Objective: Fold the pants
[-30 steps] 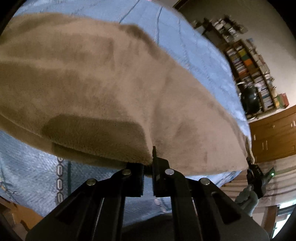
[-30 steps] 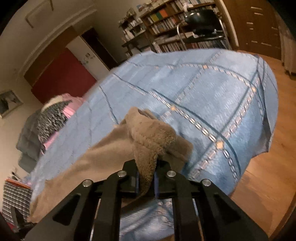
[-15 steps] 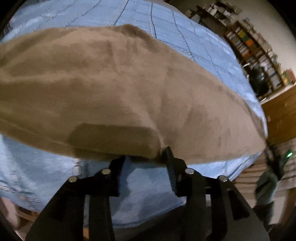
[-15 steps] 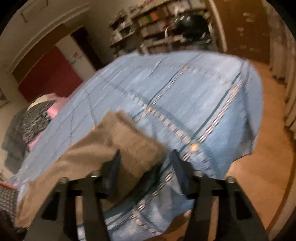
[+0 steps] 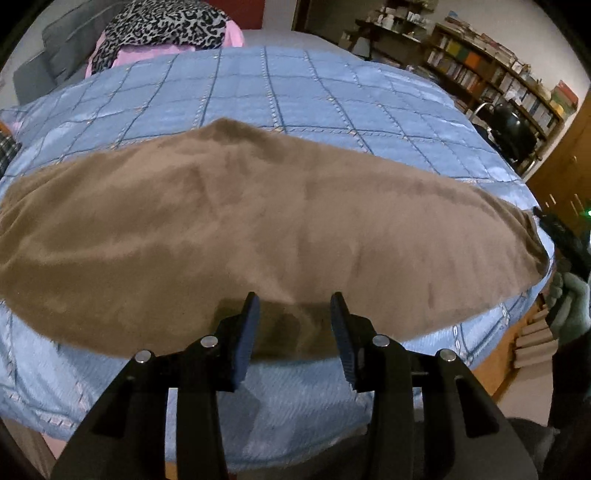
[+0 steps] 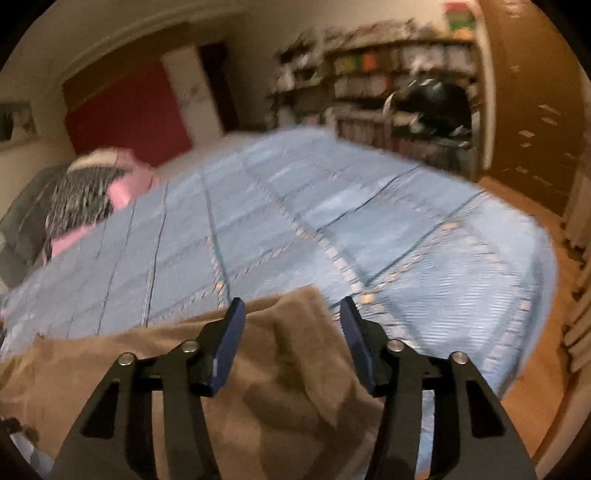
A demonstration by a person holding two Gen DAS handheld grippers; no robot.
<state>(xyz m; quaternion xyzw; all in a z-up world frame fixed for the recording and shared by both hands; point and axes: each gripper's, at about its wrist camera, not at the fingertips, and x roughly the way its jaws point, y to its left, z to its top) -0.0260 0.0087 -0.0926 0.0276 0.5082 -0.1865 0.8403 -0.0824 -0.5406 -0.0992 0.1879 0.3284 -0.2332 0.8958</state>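
Note:
The brown fleece pants [image 5: 258,229] lie spread across the near side of the blue quilted bed [image 5: 295,88]. My left gripper [image 5: 293,314] is open and empty, its jaws apart just over the near edge of the pants. My right gripper [image 6: 291,317] is also open and empty, above the right end of the pants [image 6: 280,354], which lies loose on the quilt [image 6: 295,206]. The right gripper also shows in the left wrist view [image 5: 561,236] at the far right, just past the end of the pants.
A pile of leopard-print and pink laundry [image 5: 162,29] sits at the far left of the bed, also in the right wrist view [image 6: 92,184]. Bookshelves [image 5: 491,74] and a dark chair [image 5: 513,129] stand beyond the bed. A wooden wardrobe [image 6: 535,110] and wood floor are on the right.
Both grippers were shut on the pants' edge one second ago. Both have opened and let the fabric drop flat on the bed, then pulled back and up a little.

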